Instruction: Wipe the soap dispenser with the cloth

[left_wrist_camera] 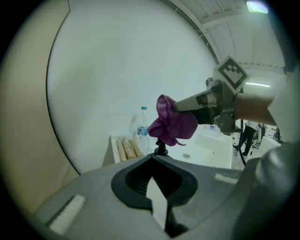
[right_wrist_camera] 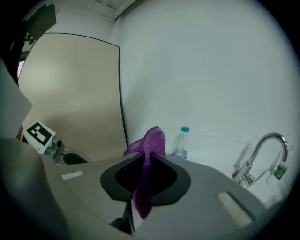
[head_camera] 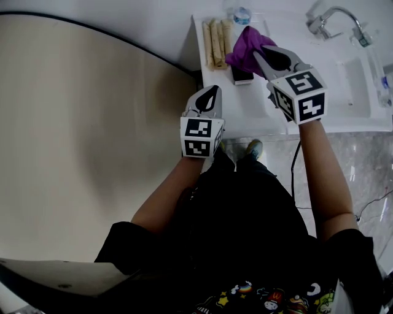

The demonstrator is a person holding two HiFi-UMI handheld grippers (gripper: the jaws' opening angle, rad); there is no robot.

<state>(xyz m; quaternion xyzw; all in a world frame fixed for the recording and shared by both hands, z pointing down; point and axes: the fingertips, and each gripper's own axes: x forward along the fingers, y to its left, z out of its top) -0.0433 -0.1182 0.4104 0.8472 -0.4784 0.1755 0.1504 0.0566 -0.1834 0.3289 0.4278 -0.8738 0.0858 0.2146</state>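
A purple cloth (head_camera: 247,48) is bunched in my right gripper (head_camera: 265,56), which is shut on it above the white counter (head_camera: 245,104). Right under the cloth stands the dark soap dispenser (head_camera: 241,75), mostly covered. The left gripper view shows its black pump (left_wrist_camera: 161,149) just below the hanging cloth (left_wrist_camera: 172,123), with the right gripper (left_wrist_camera: 206,101) reaching in from the right. In the right gripper view the cloth (right_wrist_camera: 149,154) is pinched between the jaws and sticks up past them. My left gripper (head_camera: 210,97) hovers at the counter's front left edge, shut and holding nothing.
Rolled beige towels (head_camera: 218,42) lie at the counter's back left, and a water bottle (head_camera: 241,13) stands behind them. A sink basin (head_camera: 356,86) with a chrome faucet (head_camera: 331,19) is to the right. A curved beige panel (head_camera: 80,110) fills the left.
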